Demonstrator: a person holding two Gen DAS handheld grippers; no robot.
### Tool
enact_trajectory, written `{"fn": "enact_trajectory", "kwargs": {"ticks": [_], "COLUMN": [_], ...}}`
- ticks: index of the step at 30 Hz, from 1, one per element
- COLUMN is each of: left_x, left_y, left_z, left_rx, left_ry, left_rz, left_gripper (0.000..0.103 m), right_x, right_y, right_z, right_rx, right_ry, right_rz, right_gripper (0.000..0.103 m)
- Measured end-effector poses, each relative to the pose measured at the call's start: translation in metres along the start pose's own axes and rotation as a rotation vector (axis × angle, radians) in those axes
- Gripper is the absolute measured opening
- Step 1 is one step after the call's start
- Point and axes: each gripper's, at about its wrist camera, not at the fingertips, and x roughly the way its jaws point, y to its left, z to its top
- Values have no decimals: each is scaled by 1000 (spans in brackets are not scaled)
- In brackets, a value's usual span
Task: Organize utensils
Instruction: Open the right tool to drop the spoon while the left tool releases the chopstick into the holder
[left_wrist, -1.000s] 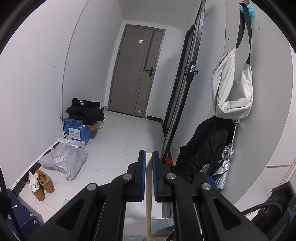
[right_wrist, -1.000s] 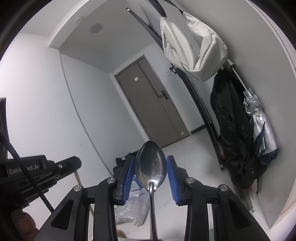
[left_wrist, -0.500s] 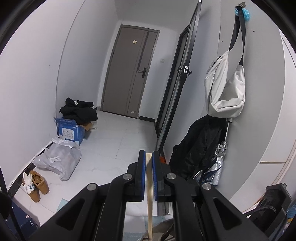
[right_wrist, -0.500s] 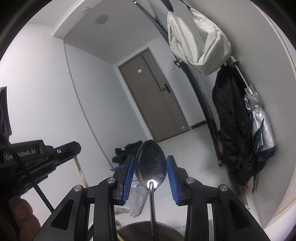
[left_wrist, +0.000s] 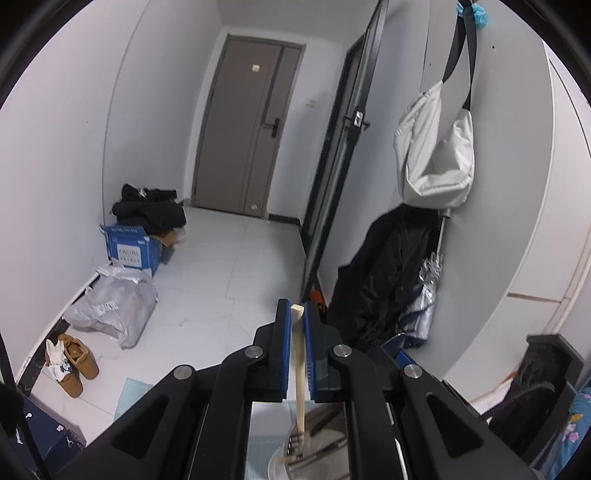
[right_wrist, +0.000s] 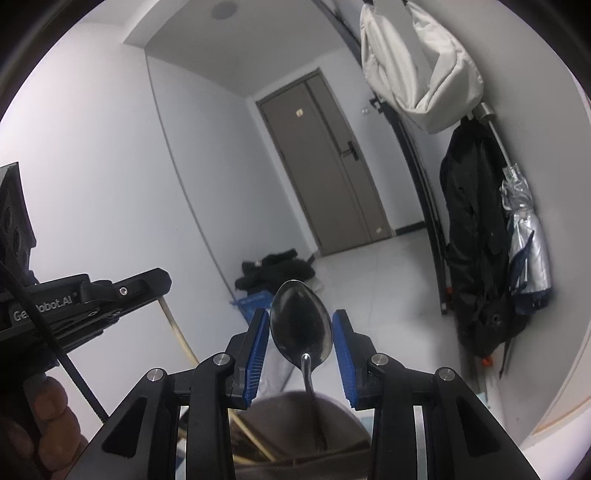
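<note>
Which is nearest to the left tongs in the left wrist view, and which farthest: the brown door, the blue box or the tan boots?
1. tan boots, low on the left, by the wall.
2. blue box, farther along the left wall.
3. brown door, at the hallway's far end.

Blue-padded tongs (left_wrist: 297, 314), silver spoon (right_wrist: 301, 328)

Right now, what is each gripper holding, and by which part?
The left gripper clamps a pale wooden-handled fork near the handle's top end. The right gripper holds a shiny metal spoon by the edges of its bowl.
</note>
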Motion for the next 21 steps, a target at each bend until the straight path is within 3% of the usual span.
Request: {"fn": "enact_trajectory", "kwargs": {"ticks": [7, 9, 10, 12, 14, 18, 20, 21], "left_x": [11, 15, 17, 16, 10, -9, -20, -20], "left_y": [6, 10, 12, 13, 16, 16, 19, 23], "left_z": [-9, -11, -12, -13, -12, -10, -11, -11], "left_rx": [-28, -64, -78, -89, -123, -117, -133, -141], "left_ry": [162, 222, 248, 257, 260, 225, 224, 219], "left_rz": [-62, -111, -86, -58, -57, -24, -2, 10], "left_gripper": [4, 4, 5, 18, 41, 53, 70, 72], "right_x": [-3, -3, -3, -3, -5, -22, -33, -36], "right_y": [-1, -5, -8, -9, -7, -3, -1, -1], "right_z": [-1, -1, -1, -1, 0, 2, 3, 5], "right_rx": [-21, 8, 25, 30, 24, -7, -9, -11], "right_ry": [103, 152, 177, 212, 249, 241, 235, 235], "right_rz": [42, 72, 87, 86, 84, 65, 62, 58], "right_gripper": [34, 34, 34, 36, 36, 42, 46, 50]}}
